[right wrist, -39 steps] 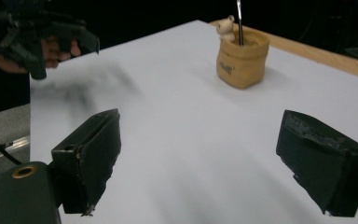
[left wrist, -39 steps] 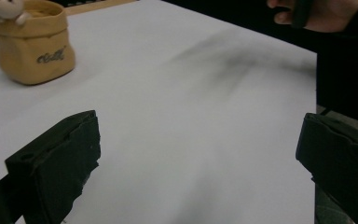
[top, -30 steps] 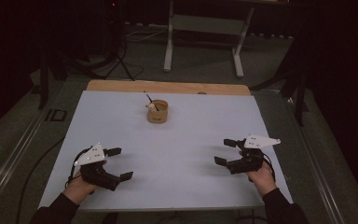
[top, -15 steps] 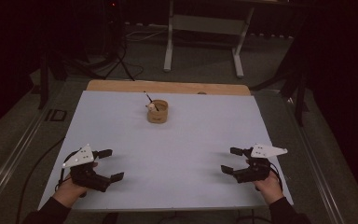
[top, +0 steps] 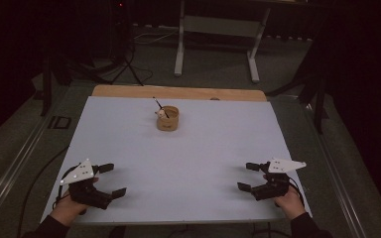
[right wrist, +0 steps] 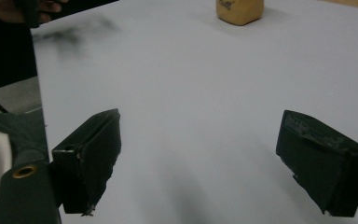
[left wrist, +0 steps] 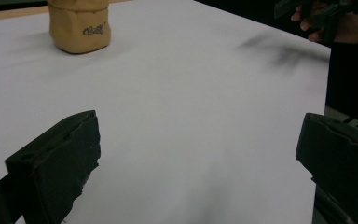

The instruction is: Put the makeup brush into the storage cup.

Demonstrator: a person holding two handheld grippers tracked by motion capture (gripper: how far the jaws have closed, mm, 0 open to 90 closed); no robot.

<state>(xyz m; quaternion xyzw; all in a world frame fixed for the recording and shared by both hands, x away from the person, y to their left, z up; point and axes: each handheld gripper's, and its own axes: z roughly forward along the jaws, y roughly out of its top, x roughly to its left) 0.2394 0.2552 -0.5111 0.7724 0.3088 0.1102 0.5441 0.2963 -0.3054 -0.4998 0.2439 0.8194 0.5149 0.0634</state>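
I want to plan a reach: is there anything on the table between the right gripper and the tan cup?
Nothing visible: bare white table lies between the open right gripper and the tan cup.

White table (top: 188,163); tan cup (top: 168,119) standing near far edge.

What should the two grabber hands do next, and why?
Probably move one gripper forward toward the tan cup. Both the left gripper and the right gripper sit open near the table's front edge, holding nothing, and the cup with its stick is the one thing on the table, far ahead.
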